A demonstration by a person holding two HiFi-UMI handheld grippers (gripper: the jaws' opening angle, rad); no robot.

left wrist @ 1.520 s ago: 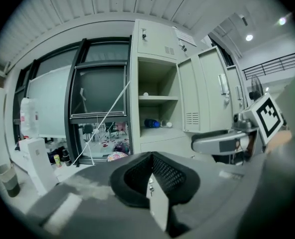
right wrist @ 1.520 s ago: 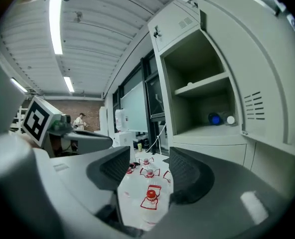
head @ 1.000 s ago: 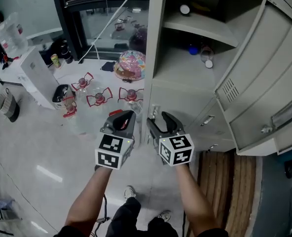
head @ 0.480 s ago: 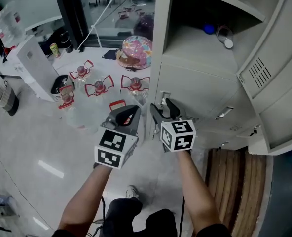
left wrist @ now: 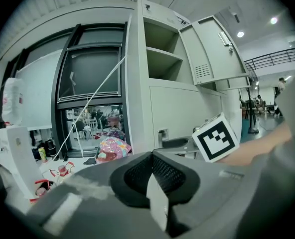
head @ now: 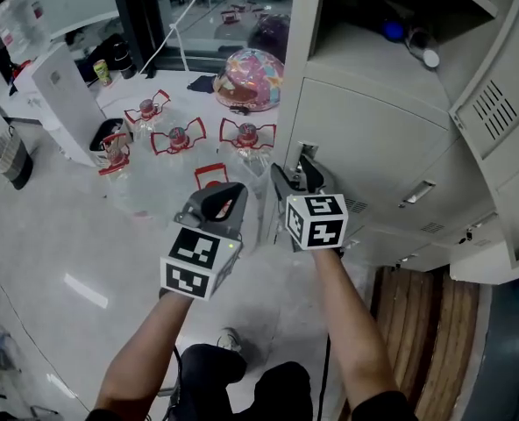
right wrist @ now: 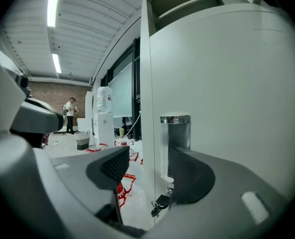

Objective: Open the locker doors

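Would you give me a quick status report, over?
Left tool shut, empty. Right tool open at the handle. That locker door closed. Nothing blocking it.

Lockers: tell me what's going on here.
A person stands at the grey lockers with a tool in each hand. The upper door hangs open. The right tool, jaws apart, is lined up with the chrome handle at the left edge of the closed door below, not gripping it; a key hangs just beneath. The left tool is shut and empty, held off to the left.
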